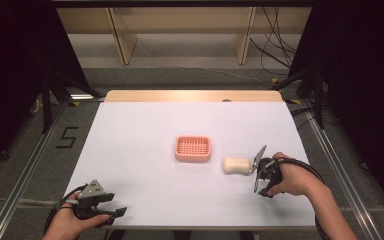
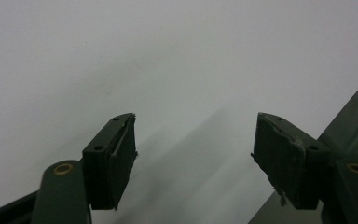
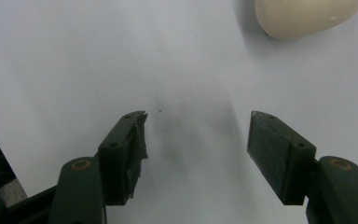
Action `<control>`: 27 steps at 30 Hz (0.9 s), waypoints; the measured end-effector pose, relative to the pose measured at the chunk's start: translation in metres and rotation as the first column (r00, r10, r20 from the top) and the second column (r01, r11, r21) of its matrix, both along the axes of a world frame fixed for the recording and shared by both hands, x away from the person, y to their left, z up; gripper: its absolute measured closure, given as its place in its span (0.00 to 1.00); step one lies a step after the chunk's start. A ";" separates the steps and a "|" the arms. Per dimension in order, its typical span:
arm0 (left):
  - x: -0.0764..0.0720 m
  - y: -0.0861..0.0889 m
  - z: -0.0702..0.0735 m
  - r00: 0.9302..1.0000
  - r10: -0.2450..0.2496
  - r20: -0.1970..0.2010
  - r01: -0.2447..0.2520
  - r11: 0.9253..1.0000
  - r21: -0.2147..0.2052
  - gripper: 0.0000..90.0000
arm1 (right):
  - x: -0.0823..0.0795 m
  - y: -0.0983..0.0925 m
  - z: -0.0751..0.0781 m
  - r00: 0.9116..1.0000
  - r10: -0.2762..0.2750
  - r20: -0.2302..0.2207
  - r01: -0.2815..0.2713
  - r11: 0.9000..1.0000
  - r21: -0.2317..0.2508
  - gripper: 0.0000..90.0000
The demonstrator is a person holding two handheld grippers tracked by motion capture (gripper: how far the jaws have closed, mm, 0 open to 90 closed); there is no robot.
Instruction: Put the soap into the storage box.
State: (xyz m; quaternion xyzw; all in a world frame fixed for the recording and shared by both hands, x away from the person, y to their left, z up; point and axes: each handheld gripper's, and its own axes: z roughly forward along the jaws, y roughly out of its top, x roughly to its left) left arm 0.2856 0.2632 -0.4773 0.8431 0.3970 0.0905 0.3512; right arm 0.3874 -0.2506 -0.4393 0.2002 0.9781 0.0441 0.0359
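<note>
Left hand-held gripper (image 1: 111, 206): resting at the near left corner of the table (image 1: 130, 125), well apart from everything else. In its own view the jaws stand released, with bare table between them (image 2: 193, 154).

Soap dish (image 1: 193, 148): pink, slotted, at the table's centre, nothing in it.

Soap bar (image 1: 236, 165): cream, rounded oblong, lying flat just to the right of the dish and not touching it.

Right hand-held gripper (image 1: 258, 172): immediately right of the bar, jaws released and gripping nothing. In its own view the bar (image 3: 307, 16) lies ahead and to the right of the jaw line (image 3: 196, 144).

Assessment: the bar looks stiff, light and smooth, so likely slippery. The rounded ends would squirt out; judged best taken across the 2 long sides at mid-length, with moderate pressure to avoid denting.
</note>
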 end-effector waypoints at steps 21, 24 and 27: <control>0.001 0.000 0.000 1.000 -0.010 0.000 0.010 1.000 0.010 0.32 | 0.029 0.012 0.013 1.000 -0.010 0.026 0.010 1.000 -0.011 0.39; 0.001 0.000 0.000 1.000 -0.009 0.005 0.009 1.000 0.011 0.32 | 0.034 0.016 0.014 1.000 -0.009 0.026 0.009 1.000 0.003 0.38; 0.001 0.000 0.000 1.000 -0.010 0.005 0.010 1.000 0.010 0.32 | 0.037 0.019 0.014 0.999 -0.012 0.030 0.012 1.000 0.002 0.38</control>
